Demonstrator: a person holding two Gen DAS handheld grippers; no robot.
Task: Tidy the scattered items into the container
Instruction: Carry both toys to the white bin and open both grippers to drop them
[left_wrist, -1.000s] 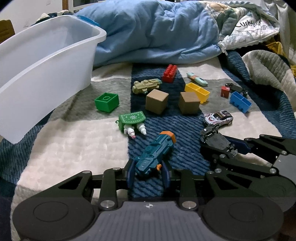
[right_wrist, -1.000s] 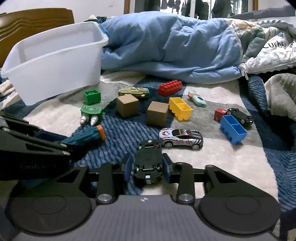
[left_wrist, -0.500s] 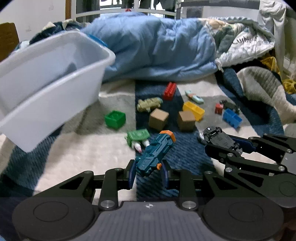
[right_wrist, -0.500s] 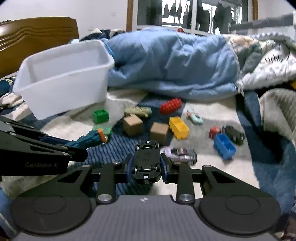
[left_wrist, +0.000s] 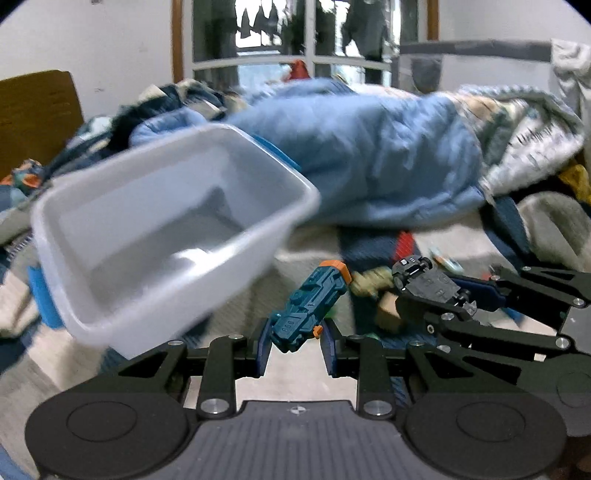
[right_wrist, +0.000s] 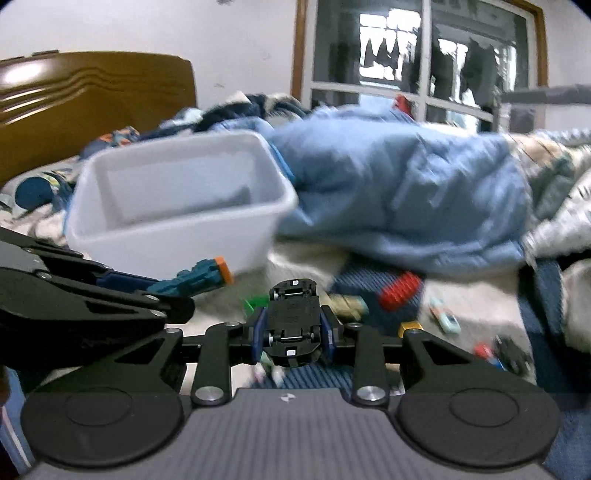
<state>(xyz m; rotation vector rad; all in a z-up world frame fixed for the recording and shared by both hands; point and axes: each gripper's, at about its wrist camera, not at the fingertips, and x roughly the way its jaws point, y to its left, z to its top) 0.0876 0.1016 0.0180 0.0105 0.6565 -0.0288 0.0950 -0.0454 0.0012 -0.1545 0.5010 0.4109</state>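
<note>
My left gripper (left_wrist: 293, 341) is shut on a teal toy blaster (left_wrist: 308, 304) with an orange tip, held in the air and angled toward the white plastic bin (left_wrist: 170, 229) at upper left. My right gripper (right_wrist: 293, 328) is shut on a black toy car (right_wrist: 293, 317) turned underside up. That car (left_wrist: 430, 284) also shows in the left wrist view at right, level with the blaster. The bin (right_wrist: 177, 206) appears empty in both views. Below on the bed lie a red brick (right_wrist: 400, 291), a tan toy tank (right_wrist: 349, 304) and a yellow brick (right_wrist: 410, 326), all blurred.
A big blue duvet (right_wrist: 399, 195) is piled behind the bin and toys. A wooden headboard (right_wrist: 88, 103) stands at the far left, a window (right_wrist: 424, 59) behind. More small toys (right_wrist: 445, 317) and a dark car (right_wrist: 513, 354) lie at right on the checked blanket (right_wrist: 480, 306).
Both grippers have risen off the blanket with their toys and tilted up. The bin now sits lower and nearer in view, its inside showing; the toys on the bed dropped below.
</note>
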